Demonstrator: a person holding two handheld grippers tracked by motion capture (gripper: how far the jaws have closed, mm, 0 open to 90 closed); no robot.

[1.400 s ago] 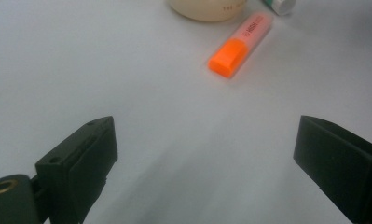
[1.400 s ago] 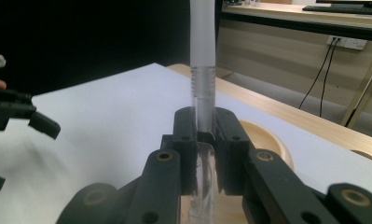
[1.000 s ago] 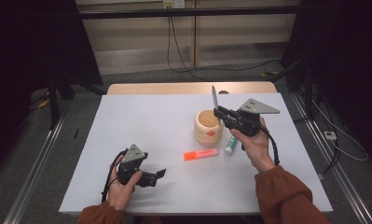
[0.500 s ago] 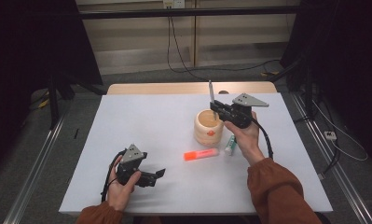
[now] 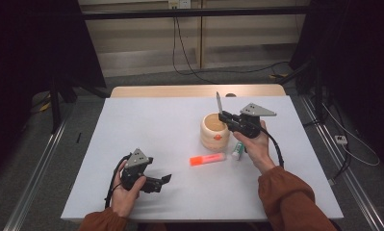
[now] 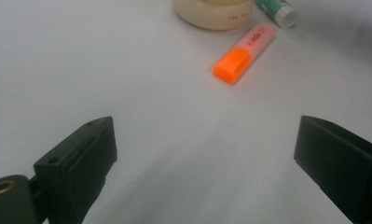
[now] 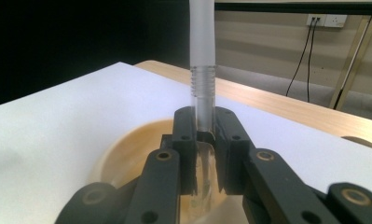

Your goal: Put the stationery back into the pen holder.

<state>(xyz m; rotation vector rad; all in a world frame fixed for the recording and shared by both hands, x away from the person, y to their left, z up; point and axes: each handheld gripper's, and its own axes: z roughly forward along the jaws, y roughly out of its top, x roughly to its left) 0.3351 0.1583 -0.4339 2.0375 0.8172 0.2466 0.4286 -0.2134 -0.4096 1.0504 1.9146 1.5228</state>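
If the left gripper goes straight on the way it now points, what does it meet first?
Probably the orange marker. The left gripper is open, with bare table ahead of it, and the marker lies slightly right of centre. The cup stands behind it; depth is uncertain.

Bright tabletop, dark surroundings, soft focus
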